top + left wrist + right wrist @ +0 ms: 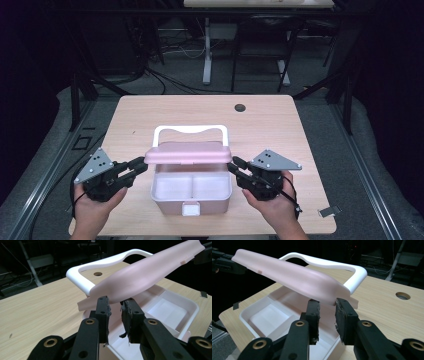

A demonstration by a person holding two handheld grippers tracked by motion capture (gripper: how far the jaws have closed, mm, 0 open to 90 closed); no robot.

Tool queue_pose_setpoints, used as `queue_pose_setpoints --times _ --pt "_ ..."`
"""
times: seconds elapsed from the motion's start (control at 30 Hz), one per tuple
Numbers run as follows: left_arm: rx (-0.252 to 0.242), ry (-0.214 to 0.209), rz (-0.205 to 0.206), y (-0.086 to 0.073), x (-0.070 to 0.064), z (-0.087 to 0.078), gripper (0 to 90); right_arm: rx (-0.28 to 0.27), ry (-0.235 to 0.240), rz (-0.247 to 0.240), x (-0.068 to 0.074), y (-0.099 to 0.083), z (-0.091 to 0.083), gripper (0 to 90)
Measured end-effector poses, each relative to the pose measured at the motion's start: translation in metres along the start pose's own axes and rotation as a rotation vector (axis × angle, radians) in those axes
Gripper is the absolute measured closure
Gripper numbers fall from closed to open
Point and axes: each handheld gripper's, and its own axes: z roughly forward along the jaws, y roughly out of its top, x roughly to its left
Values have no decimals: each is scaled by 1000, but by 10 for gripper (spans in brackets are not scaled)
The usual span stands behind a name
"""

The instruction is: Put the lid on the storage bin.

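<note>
Lid (188, 152) half-raised over pink box (192, 192); left gripper (139, 166) and right gripper (236, 167) each pinch an end. Next: swing fully open, evenly.

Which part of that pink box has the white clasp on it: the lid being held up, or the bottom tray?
The bottom tray: a small white clasp sits on its front wall, nearest the person. The lid, raised between the two grippers, shows none.
</note>
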Motion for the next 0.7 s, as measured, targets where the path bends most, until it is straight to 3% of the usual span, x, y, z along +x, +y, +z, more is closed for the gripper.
queue_pose_setpoints --times 0.4,0.5,0.53,0.7 --pt "19 2 3 -7 -2 -6 753 7 14 9 2 -7 -11 733" --pt "40 -1 9 -11 -4 -6 752 12 8 18 2 -10 -15 735" --pt "43 -2 12 -13 -4 -6 753 6 35 25 0 -11 -16 735" --pt "68 -6 7 -22 -5 -4 751 7 25 38 -1 -13 -18 735"
